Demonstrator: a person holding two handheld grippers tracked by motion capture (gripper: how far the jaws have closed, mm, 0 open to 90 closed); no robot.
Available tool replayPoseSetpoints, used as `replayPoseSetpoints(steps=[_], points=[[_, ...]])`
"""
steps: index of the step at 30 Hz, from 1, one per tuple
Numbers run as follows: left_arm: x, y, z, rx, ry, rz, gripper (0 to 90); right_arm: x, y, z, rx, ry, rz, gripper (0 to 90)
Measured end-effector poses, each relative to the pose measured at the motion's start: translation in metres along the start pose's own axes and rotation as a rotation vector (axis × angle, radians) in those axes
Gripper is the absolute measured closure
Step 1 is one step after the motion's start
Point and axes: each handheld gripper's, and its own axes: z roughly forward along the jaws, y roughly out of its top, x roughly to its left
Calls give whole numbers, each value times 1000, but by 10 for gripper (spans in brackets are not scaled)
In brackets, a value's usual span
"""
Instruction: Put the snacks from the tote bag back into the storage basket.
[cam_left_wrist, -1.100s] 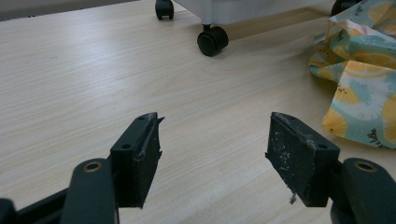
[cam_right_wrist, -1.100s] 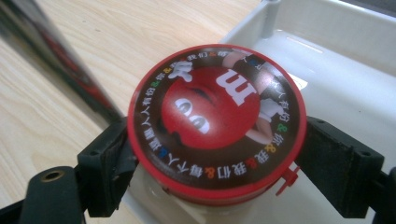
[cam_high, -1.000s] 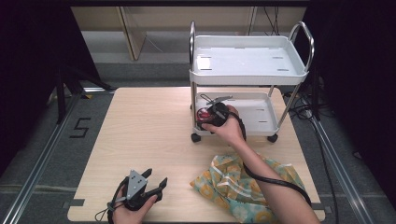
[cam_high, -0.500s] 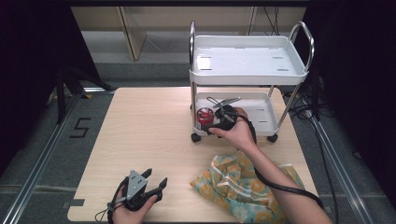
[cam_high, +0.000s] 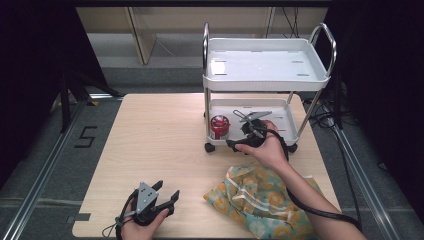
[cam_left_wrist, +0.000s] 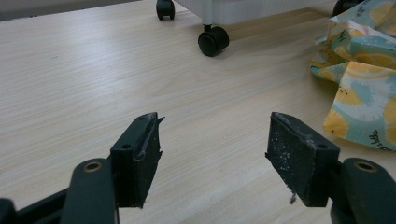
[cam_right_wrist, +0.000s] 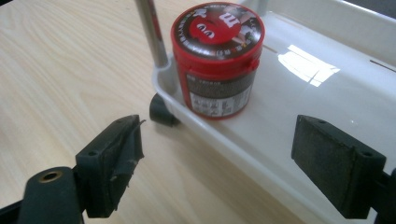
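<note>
On the cart's white lower tray (cam_right_wrist: 322, 88), front-left corner by the metal post, sits the red round lidded tub (cam_right_wrist: 215, 60). I've let go and pulled my right gripper (cam_right_wrist: 233, 163) back, jaws wide, empty. Left gripper (cam_left_wrist: 224, 163) idle, spread apart, nr the yellow-patterned cloth (cam_left_wrist: 364, 70). Placement prob. done.

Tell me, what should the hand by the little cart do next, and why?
Probably draw the right gripper back toward the person. Its jaws stand open and empty, and the round red plastic candy jar already stands upright on the white cart's lower tray, apart from both jaws.
</note>
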Motion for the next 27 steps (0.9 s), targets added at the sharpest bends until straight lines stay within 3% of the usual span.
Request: replayPoseSetpoints(steps=[10,11,15,21,22,23,26,27], points=[[-1,0,1,-2,4,-6,340,-1,-17,-20,-10,20,-20,173],[-1,0,1,-2,5,-8,340,0,-19,-22,-3,15,1,173],[-1,0,1,-3,4,-8,340,-2,-27,-27,-6,13,2,176],[-1,0,1,-6,5,-11,340,-3,-37,-34,-15,18,-23,179],[-1,0,0,-2,5,-5,340,0,-39,-37,-8,13,12,180],[-1,0,1,-3,6,-8,340,-3,-41,-37,-18,18,-34,181],[-1,-1,2,-10,-3,-12,340,-1,-46,-41,-13,14,3,183],[-1,-1,2,-8,-6,-5,340,-2,-48,-42,-22,18,-20,185]])
